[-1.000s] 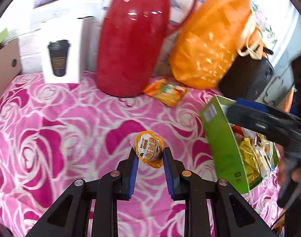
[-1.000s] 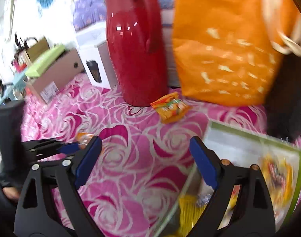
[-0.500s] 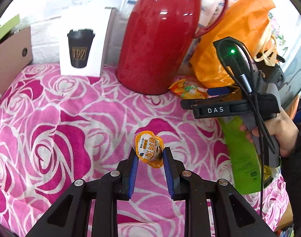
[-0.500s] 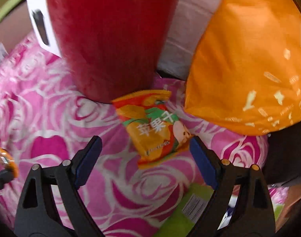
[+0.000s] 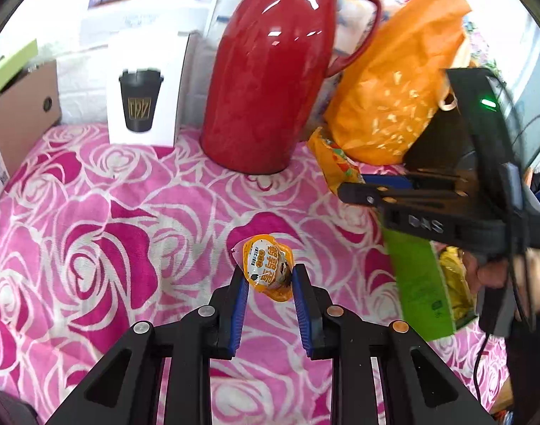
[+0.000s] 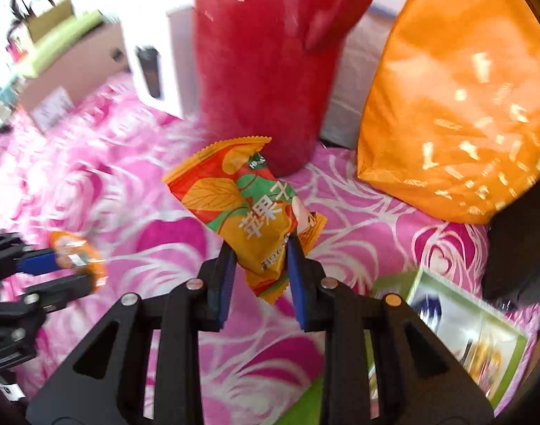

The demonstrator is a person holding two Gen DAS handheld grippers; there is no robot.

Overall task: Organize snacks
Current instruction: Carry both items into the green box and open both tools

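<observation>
Orange egg pouch (image 5: 270, 272) pinched upright in left gripper (image 5: 270, 283) jaws, above pink rose tabletop (image 5: 92, 212). Right gripper (image 6: 261, 258) jaws clamp orange-green snack packet (image 6: 248, 209), near red jug (image 6: 266, 71); green box (image 5: 418, 283) right.

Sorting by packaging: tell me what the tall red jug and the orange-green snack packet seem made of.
Tall red jug: likely glossy plastic or enamelled metal, given its sharp window highlights. Orange-green snack packet: thin printed plastic film, judging by its crinkles and serrated edge.
</observation>
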